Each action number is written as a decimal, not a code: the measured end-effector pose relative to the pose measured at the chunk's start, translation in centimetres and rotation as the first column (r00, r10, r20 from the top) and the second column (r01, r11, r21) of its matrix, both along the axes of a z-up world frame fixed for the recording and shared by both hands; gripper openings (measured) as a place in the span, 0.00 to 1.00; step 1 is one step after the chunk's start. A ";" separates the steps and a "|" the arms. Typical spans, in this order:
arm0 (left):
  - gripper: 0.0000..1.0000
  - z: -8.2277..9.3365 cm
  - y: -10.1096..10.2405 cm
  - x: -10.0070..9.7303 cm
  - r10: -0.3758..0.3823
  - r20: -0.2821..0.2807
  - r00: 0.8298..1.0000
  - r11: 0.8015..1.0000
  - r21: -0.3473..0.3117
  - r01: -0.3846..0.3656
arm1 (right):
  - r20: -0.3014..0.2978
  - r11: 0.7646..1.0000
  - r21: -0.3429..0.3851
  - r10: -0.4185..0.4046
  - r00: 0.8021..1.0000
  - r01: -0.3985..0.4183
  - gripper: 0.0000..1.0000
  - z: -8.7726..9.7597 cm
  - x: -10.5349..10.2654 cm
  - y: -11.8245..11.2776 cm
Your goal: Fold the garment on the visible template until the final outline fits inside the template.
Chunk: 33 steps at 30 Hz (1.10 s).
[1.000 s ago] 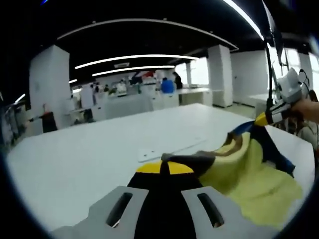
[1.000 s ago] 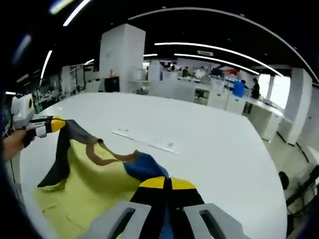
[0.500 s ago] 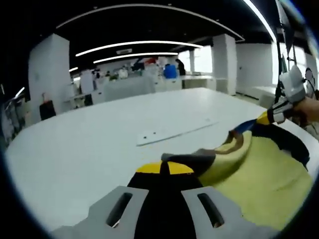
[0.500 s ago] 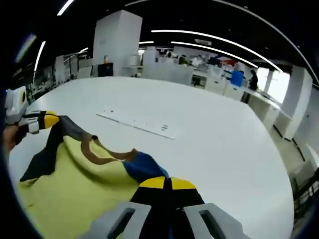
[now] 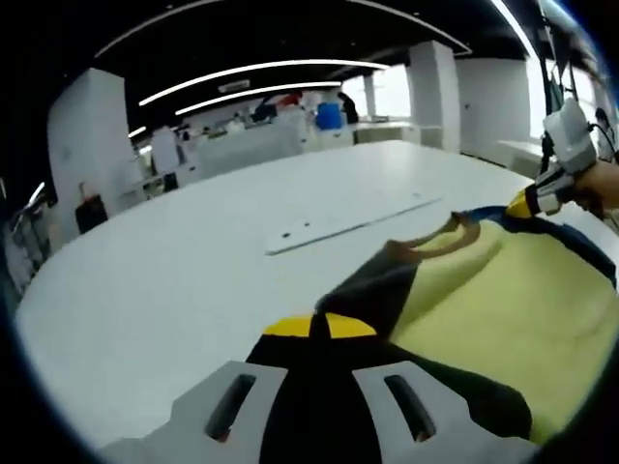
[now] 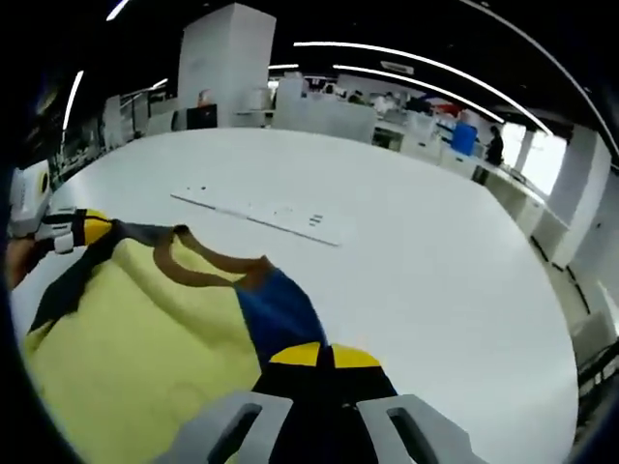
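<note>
Stretching the garment point(image 5: 503, 300), both grippers' jaws pinch its shoulders, their tips hidden by cloth.

We see the garment point(image 5: 503, 309) as soft matt yellow cloth, brown ribbed collar point(image 6: 208, 273); the table point(image 6: 406, 261) looks smooth, faintly glossy white.

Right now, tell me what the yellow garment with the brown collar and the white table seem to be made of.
The yellow garment with the brown collar looks like soft knit fabric, perhaps cotton: matte, hanging in folds between the left tool and the right tool, with dark and blue shoulder panels. The white table looks like smooth laminate or painted board, with an even, faint sheen; the exact material is unclear.
</note>
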State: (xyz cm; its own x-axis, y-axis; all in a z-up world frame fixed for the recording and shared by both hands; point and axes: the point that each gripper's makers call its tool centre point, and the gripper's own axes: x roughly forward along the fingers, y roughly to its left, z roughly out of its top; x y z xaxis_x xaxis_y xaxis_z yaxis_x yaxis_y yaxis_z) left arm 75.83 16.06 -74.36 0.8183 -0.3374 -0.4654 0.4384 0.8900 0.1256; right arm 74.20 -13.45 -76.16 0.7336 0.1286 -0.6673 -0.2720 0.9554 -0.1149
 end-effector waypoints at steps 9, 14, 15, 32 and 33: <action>0.27 1.0 2.1 -0.5 0.041 0.009 0.999 0.998 0.041 -0.042 | -0.015 0.995 0.099 0.000 1.000 0.002 0.17 1.1 -0.6 0.7; 0.43 2.0 2.8 -1.4 0.033 0.010 0.999 0.999 0.038 -0.033 | -0.030 0.988 0.152 0.031 0.999 -0.026 0.37 2.2 -1.5 1.5; 0.45 2.2 2.9 -1.8 0.031 0.010 0.999 0.999 0.035 -0.031 | -0.034 0.987 0.158 0.040 0.999 -0.034 0.41 2.4 -1.8 1.6; 0.77 5.1 3.0 -7.8 -0.110 -0.011 0.994 0.991 -0.081 0.108 | -0.042 0.965 0.231 0.135 0.990 -0.122 0.90 5.5 -8.5 2.9; 0.78 5.2 3.1 -8.3 -0.115 -0.015 0.993 0.990 -0.084 0.113 | -0.045 0.965 0.233 0.135 0.990 -0.121 0.90 5.6 -9.1 2.7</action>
